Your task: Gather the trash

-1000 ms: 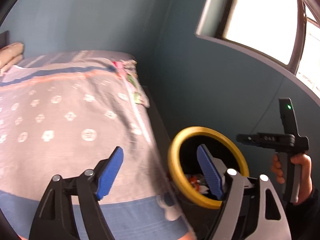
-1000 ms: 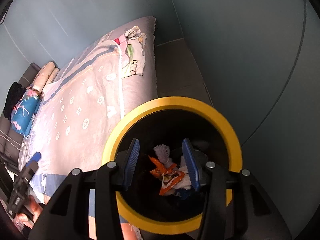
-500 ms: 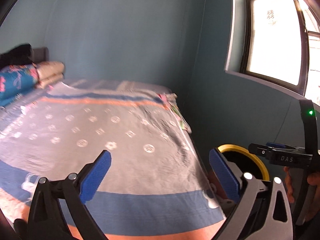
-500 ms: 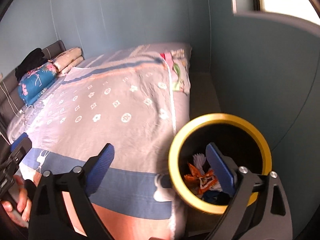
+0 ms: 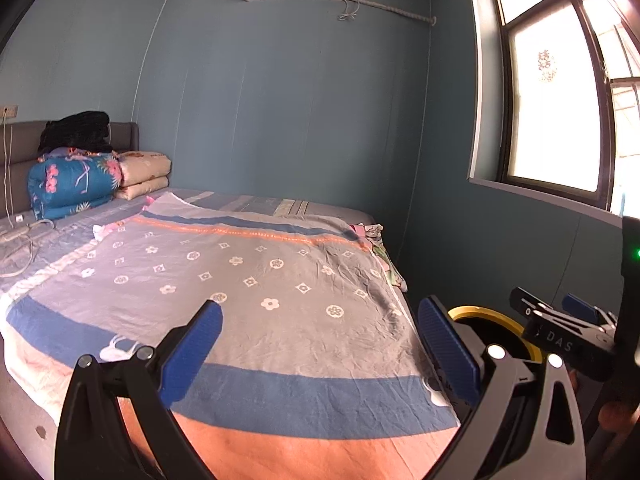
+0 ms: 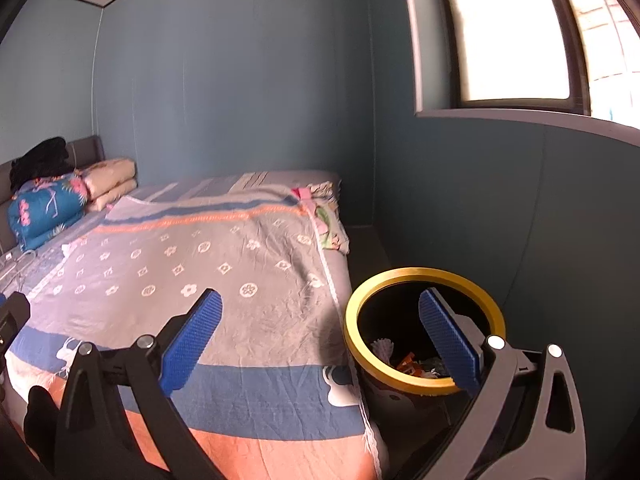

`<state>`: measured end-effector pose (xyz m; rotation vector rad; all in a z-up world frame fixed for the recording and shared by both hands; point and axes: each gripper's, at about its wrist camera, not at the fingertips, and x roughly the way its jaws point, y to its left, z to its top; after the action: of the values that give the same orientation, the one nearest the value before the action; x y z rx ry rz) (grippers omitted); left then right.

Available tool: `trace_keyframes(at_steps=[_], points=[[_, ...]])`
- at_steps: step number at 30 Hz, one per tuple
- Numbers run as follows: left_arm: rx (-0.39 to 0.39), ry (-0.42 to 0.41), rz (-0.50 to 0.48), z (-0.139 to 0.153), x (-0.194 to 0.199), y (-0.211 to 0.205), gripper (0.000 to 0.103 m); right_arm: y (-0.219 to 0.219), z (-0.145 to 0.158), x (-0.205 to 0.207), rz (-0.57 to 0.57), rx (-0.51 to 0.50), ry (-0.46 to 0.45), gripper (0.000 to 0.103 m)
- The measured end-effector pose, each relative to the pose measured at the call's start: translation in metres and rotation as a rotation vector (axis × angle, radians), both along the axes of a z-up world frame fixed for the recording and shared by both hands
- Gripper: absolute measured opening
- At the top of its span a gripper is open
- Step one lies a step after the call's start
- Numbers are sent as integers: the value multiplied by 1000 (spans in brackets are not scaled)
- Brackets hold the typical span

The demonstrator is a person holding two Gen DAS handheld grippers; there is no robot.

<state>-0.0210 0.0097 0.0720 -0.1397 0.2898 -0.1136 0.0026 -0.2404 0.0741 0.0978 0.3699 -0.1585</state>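
Bed (image 5: 280,300) left, yellow-rimmed bin (image 6: 424,280) near right holding wrappers (image 6: 412,364), left gripper (image 5: 320,344) and right gripper (image 6: 320,332) both wide and empty; risk: knocking bin rim, or grabbing bedsheet folds instead of trash.

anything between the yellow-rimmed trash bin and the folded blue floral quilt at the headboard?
Right wrist view: only the patterned bedspread lies between the trash bin and the blue floral quilt, plus a small white scrap near the quilt.

Trash bin (image 5: 486,314) behind left gripper (image 5: 320,352)
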Motion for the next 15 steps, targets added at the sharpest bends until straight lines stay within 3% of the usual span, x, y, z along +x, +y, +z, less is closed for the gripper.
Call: trace_keyframes(at_steps=[7,15], points=[[-7,10,19,-6,-12,-3,95,-7,1,-20,-22,18,-44,95],[-9,38,12,-10,-14,-6,95,-10,1,-26,-23,48,-16,95]])
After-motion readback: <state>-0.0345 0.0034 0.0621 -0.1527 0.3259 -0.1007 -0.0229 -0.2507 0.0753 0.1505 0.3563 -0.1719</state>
